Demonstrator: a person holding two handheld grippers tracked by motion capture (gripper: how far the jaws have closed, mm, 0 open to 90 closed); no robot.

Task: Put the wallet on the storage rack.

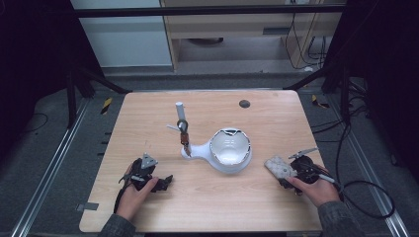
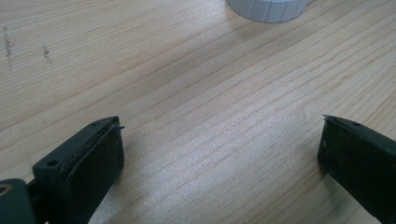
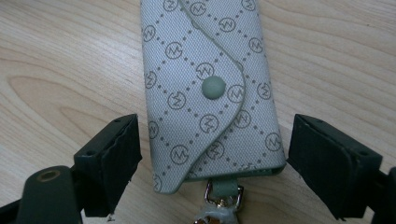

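A pale grey-green key pouch [image 3: 210,88] with a monogram print, a snap button and a metal clasp at its near end lies flat on the wooden table [image 1: 212,197]. My right gripper [image 3: 212,122] is open, with one jaw on each side of the pouch and neither touching it. In the high view the pouch [image 1: 276,166] lies at the right, just left of the right gripper [image 1: 285,173]. My left gripper [image 1: 165,182] is open over bare wood [image 2: 210,93] at the front left, holding nothing.
A white bowl [image 1: 230,150] with a chipped rim and a side handle sits mid-table; its ribbed base [image 2: 266,9] lies ahead of the left gripper. Behind it stands a slim post [image 1: 179,107] with a dark ring and brown strap [image 1: 184,132]. A black disc [image 1: 244,103] lies at the far edge.
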